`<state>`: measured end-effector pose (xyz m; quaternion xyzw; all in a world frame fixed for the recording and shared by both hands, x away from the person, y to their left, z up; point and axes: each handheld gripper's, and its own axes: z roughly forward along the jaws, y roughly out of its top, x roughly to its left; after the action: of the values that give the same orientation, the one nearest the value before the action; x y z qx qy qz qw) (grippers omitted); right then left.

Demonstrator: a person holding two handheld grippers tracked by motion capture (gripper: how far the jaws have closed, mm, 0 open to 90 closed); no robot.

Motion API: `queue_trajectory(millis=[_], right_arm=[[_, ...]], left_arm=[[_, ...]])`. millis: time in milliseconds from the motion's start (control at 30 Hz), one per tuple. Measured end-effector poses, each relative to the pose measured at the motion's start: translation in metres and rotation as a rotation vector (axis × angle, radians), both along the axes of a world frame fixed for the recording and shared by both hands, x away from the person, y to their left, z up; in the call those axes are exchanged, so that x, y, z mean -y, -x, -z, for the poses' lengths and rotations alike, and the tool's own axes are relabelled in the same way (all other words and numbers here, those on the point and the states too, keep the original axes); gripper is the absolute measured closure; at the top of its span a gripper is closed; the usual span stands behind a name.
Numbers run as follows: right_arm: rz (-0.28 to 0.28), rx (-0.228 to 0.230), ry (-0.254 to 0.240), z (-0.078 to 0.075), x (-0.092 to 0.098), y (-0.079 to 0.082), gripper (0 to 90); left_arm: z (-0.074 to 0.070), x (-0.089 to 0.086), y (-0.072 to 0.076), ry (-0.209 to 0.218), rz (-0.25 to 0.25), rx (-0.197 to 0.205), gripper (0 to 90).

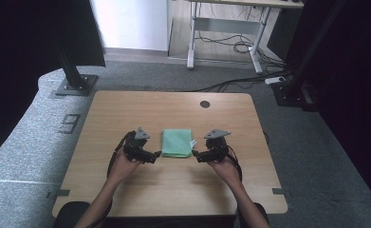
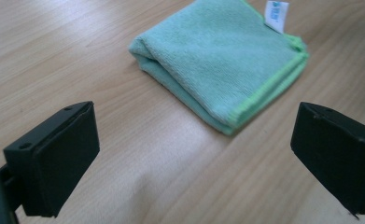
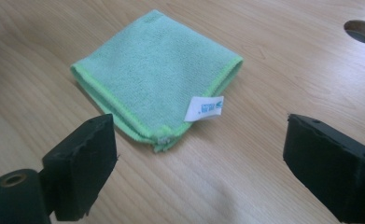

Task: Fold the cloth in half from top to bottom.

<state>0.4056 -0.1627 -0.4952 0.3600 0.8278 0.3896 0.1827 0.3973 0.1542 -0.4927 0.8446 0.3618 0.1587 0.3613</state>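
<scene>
1. A folded green cloth (image 1: pixel 177 142) is lying flat on the wooden table (image 1: pixel 126 109), a little toward 6 o'clock from its middle, squared into a neat layered pad.
2. The left gripper (image 1: pixel 156 154) is sitting just off the cloth's 8 o'clock corner, jaws standing wide apart with nothing between them; in the left gripper view the cloth (image 2: pixel 222 60) is lying ahead of the pads, untouched.
3. The right gripper (image 1: pixel 196 154) is sitting just off the 4 o'clock corner, jaws likewise spread and empty; in the right gripper view the cloth (image 3: pixel 157 77) is resting clear of them.
4. A white care tag (image 3: pixel 204 108) is sticking out at the cloth's near corner, toward the right gripper.
5. A round cable hole (image 1: pixel 205 104) is showing at 12 o'clock, well apart from the cloth.
6. Judging by the stacked, aligned edges, the folding is looking finished; little seems left beyond drawing both hands away.
</scene>
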Motion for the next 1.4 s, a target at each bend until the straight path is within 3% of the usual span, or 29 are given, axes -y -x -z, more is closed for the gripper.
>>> queue_trajectory(millis=[333, 667, 1067, 1267, 1400], right_arm=[[0.012, 0.013, 0.020, -0.008, 0.021, 0.021, 2.8], [0.051, 0.004, 0.021, 0.004, 0.043, 0.035, 1.6], [0.086, -0.069, 0.040, 0.040, 0.055, 0.038, 1.5], [0.083, -0.098, 0.048, 0.053, 0.055, 0.037, 0.5], [0.088, -0.104, 0.048, 0.060, 0.055, 0.037, 0.0]], left_arm=[[-0.007, -0.012, 0.026, -0.023, 0.016, 0.044, 0.1], [0.011, -0.031, 0.044, -0.035, -0.014, 0.035, 0.0], [0.046, -0.054, 0.052, -0.043, -0.063, -0.019, 0.0], [0.056, -0.052, 0.048, -0.069, -0.061, -0.055, 0.0], [0.056, -0.052, 0.046, -0.055, -0.064, -0.078, 0.0]])
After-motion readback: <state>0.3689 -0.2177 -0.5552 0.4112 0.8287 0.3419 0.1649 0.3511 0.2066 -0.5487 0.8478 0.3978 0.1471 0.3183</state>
